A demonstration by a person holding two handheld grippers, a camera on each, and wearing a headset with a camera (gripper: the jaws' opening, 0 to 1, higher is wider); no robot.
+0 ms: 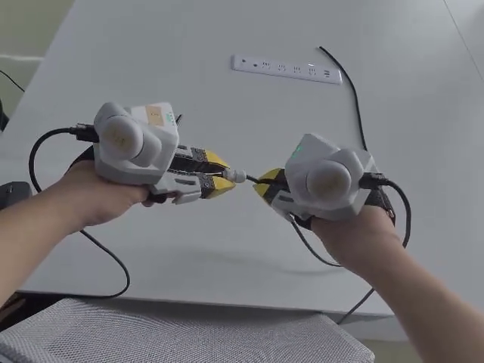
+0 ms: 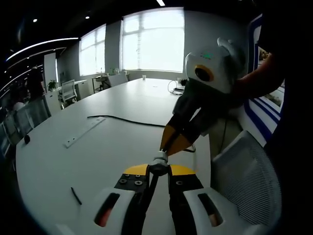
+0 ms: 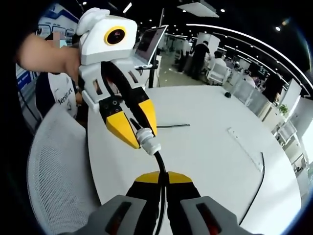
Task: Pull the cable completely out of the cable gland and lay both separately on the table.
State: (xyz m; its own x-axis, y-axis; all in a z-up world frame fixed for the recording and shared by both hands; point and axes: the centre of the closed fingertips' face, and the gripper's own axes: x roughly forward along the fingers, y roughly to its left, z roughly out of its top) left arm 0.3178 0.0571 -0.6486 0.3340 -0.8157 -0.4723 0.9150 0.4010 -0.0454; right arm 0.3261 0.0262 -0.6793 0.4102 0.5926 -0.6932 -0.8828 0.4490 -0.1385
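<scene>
Fingers [image 2: 138, 170] on your left gripper [image 2: 159, 170] clamp the white gland [image 2: 159, 160]; right gripper view shows your right gripper [image 3: 162, 177] squeezing the black cable [image 3: 159, 161].

I see my head view evenly lit and sharp, with soft shadows on the white table [image 1: 227, 113]. My gripper views bend strongly at their edges, and bright windows [image 2: 151, 41] blow out the left one.

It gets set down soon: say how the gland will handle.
The gland looks round, so it may roll on the table. Small and seemingly plastic, so probably light. The left gripper pinches it at its tips, so it could slip.
</scene>
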